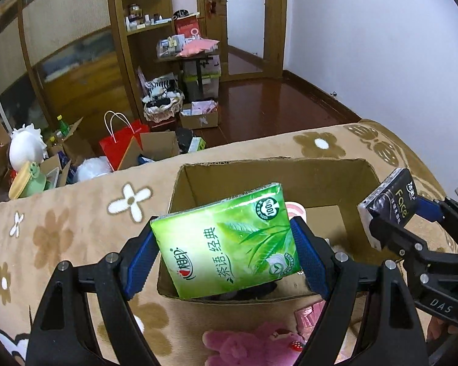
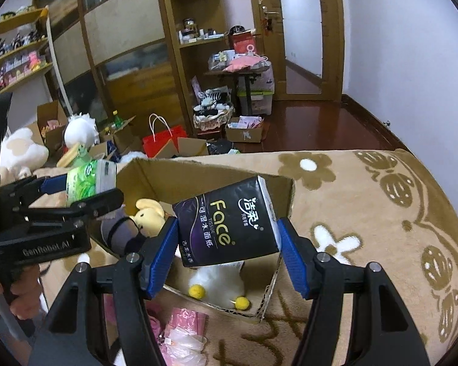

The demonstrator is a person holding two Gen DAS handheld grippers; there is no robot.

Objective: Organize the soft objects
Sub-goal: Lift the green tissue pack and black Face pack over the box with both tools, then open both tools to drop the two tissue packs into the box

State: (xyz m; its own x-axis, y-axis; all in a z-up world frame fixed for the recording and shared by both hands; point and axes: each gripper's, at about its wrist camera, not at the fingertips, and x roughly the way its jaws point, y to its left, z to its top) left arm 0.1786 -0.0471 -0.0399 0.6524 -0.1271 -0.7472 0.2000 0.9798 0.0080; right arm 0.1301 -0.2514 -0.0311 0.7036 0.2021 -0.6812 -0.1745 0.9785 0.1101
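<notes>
I'm holding two tissue packs over the cardboard box (image 1: 329,183), which is my landmark. My left gripper (image 1: 226,253) is standing partly spread, its blue ribbed pads pinching the sides of the green tissue pack (image 1: 229,241). That pack is hanging tilted above the box's near edge. Soft glossy plastic wrap, tea-leaf print, a round "100%" seal and Chinese characters I'm not transcribing.

My right gripper (image 2: 229,250) is likewise part-way apart, clamping the black tissue pack (image 2: 226,225) above the box's opening. Its wrap is reading "Face" in gold with "TISSUE" small beside it, plus Chinese text.

Inside the box a white plush with yellow feet (image 2: 219,283) and a yellow plush (image 2: 149,213) are lying on the bottom. In front of the box a pink plush (image 1: 244,347) and pink plastic bags (image 2: 183,329) are sitting on the fuzzy tan flower-patterned blanket (image 2: 366,213). Beyond the box, a red paper bag (image 1: 122,146) is standing on the floor.
</notes>
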